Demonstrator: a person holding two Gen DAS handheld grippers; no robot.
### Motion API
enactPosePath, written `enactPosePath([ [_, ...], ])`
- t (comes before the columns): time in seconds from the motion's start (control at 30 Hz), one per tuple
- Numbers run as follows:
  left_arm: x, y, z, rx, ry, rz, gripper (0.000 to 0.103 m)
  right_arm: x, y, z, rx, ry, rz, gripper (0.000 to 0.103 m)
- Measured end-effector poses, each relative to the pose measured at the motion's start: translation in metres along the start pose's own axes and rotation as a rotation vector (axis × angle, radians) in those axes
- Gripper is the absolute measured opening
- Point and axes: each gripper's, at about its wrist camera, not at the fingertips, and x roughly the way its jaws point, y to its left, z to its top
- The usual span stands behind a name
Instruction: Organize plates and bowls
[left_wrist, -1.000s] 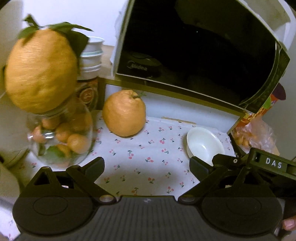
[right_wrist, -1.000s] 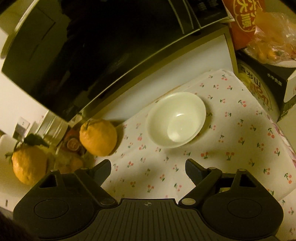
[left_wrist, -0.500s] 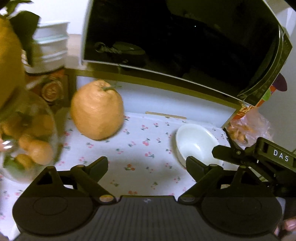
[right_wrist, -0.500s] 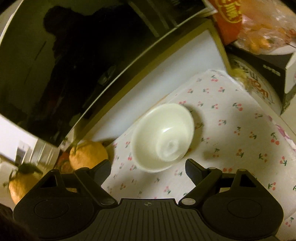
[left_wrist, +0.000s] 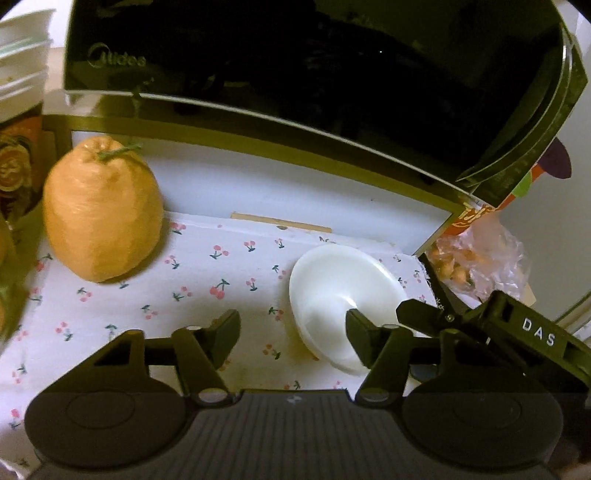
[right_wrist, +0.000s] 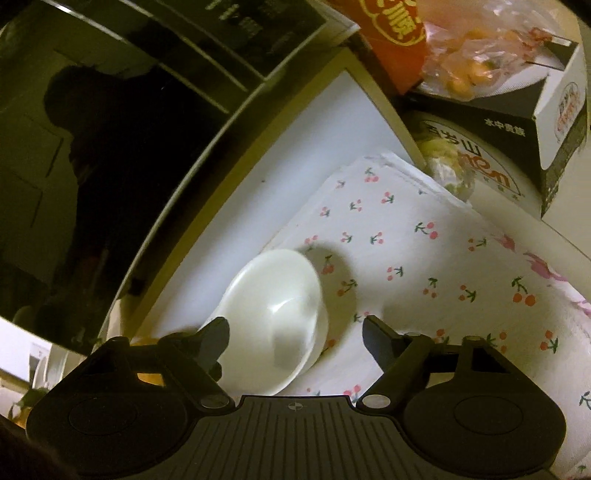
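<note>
A small white bowl (left_wrist: 332, 288) stands on the cherry-print cloth (left_wrist: 192, 273) in front of the microwave. My left gripper (left_wrist: 291, 325) is at its near left rim. One finger is over the bowl's inside and the other is outside, clear of the wall. The jaws are closing but do not press. In the right wrist view the bowl (right_wrist: 277, 295) lies between the fingers of my right gripper (right_wrist: 293, 326). Its jaws are closing too, and the right finger is still apart from the bowl. A stack of white bowls (left_wrist: 22, 66) is at the far left.
A black microwave (left_wrist: 295, 74) overhangs the cloth at the back. A large orange citrus fruit (left_wrist: 103, 218) sits left of the bowl. A plastic bag of small oranges (left_wrist: 476, 258) and a dark carton (right_wrist: 517, 110) crowd the right side.
Both grippers have come down and closer to the bowl, and their jaws have narrowed. The left view has swung right, so the glass jar of fruit has dropped out of it.
</note>
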Motion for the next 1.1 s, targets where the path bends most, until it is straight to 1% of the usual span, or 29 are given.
enactPosePath([
  [0.07, 0.004, 0.000, 0.000, -0.003, 0.005, 0.000, 0.049, 0.003, -0.003, -0.001, 0.010, -0.001, -0.001, 0.069],
  [0.13, 0.009, -0.001, 0.000, -0.003, 0.008, 0.000, 0.045, 0.006, -0.006, -0.001, 0.015, -0.002, -0.001, 0.062],
  [0.2, 0.014, -0.003, -0.001, 0.000, 0.009, 0.000, 0.042, 0.008, -0.007, -0.002, 0.018, -0.003, 0.001, 0.050],
  [0.23, 0.016, -0.003, -0.001, 0.002, 0.011, 0.001, 0.039, 0.009, -0.007, -0.003, 0.019, -0.003, -0.001, 0.047],
  [0.3, 0.019, -0.001, -0.002, 0.000, 0.016, 0.003, 0.032, 0.012, -0.007, -0.004, 0.013, 0.001, -0.005, 0.035],
  [0.33, 0.020, -0.001, -0.002, -0.002, 0.019, 0.004, 0.027, 0.014, -0.007, -0.004, 0.007, 0.003, -0.007, 0.033],
  [0.37, 0.022, 0.000, -0.002, -0.006, 0.021, 0.004, 0.023, 0.015, -0.007, -0.005, 0.001, 0.006, -0.009, 0.027],
  [0.4, 0.022, 0.001, -0.002, -0.011, 0.022, 0.001, 0.021, 0.016, -0.006, -0.006, -0.004, 0.007, -0.010, 0.022],
  [0.5, 0.022, 0.003, -0.001, -0.021, 0.021, -0.018, 0.014, 0.018, -0.005, -0.007, -0.018, 0.009, -0.010, 0.015],
  [0.57, 0.020, 0.003, -0.002, -0.016, 0.020, -0.021, 0.010, 0.018, -0.003, -0.008, -0.025, 0.008, -0.012, 0.014],
  [0.6, 0.020, 0.002, -0.002, -0.012, 0.021, -0.022, 0.010, 0.019, -0.003, -0.008, -0.025, 0.008, -0.014, 0.014],
  [0.8, 0.014, 0.000, -0.001, -0.007, 0.023, -0.015, 0.010, 0.015, 0.001, -0.006, -0.030, 0.016, -0.009, 0.014],
  [1.1, -0.017, -0.005, 0.000, -0.005, 0.005, -0.026, 0.010, -0.009, 0.020, -0.005, -0.072, 0.008, 0.007, 0.014],
])
